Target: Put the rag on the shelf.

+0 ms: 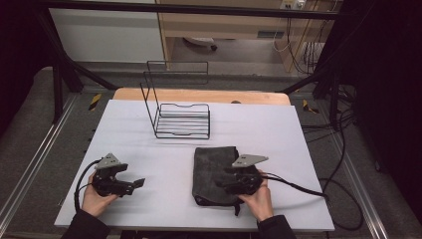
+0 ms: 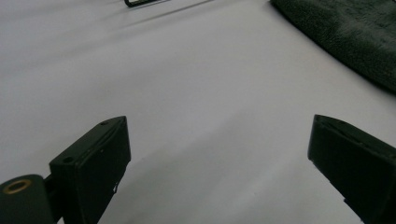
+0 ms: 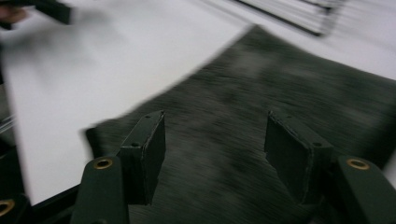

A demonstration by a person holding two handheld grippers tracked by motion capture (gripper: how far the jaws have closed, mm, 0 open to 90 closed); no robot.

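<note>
Your left gripper (image 1: pixel 139 182): jaws wide apart, nothing between them, low over bare desk (image 1: pixel 149 149). Your right gripper (image 1: pixel 221 185): jaws parted, clasping nothing, over the near part of the dark folded cloth (image 1: pixel 214 164). Cloth: flat, right of centre. Wire rack (image 1: pixel 181 119): beyond it.

Dark grey cloth (image 1: pixel 215 172) looks fuzzy, matt fleece; surface (image 1: pixel 278 129) is smooth matt white sheet over wood; rack (image 1: pixel 182 119) thin black metal wire; tongs (image 1: pixel 226 188) matt black plastic.
</note>
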